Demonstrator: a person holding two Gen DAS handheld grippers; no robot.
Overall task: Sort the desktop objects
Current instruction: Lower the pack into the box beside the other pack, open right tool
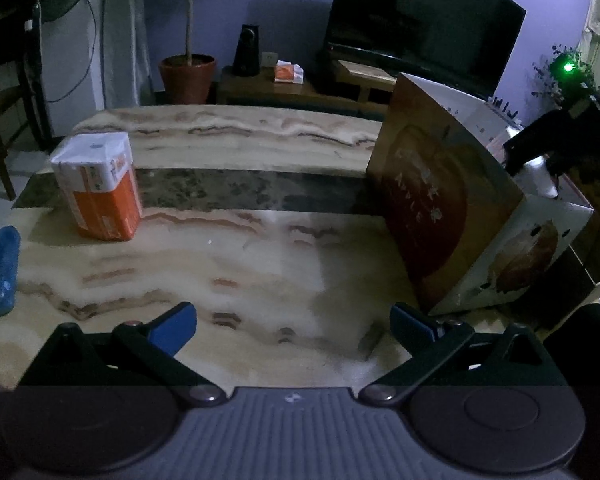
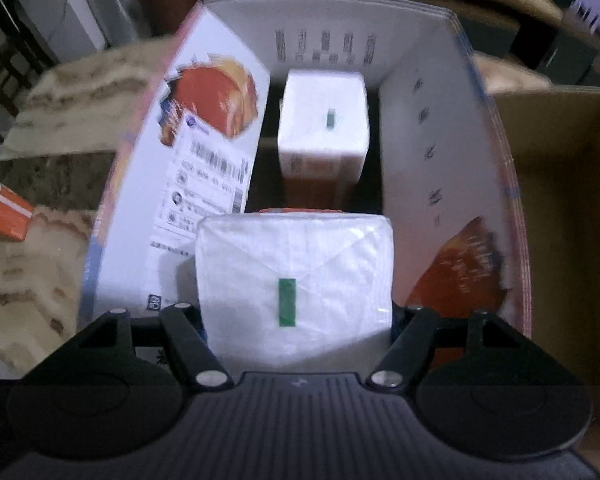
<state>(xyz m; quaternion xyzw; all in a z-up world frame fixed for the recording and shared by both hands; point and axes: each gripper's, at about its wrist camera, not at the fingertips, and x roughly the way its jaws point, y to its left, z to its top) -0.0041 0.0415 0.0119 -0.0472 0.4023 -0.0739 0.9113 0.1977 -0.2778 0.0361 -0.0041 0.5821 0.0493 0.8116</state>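
Tissue pack sat clamped in my right gripper over the apple box — left gripper gaped, holding nothing.

1. In the left wrist view a tissue pack stands on the table in the left middle of the frame
2. An open carton stands at the right of that frame, well apart from it
3. In the right wrist view one tissue pack sits inside the carton, upper centre
4. A second pack lies below it, at frame centre
5. Another pack lies on the table at the left edge
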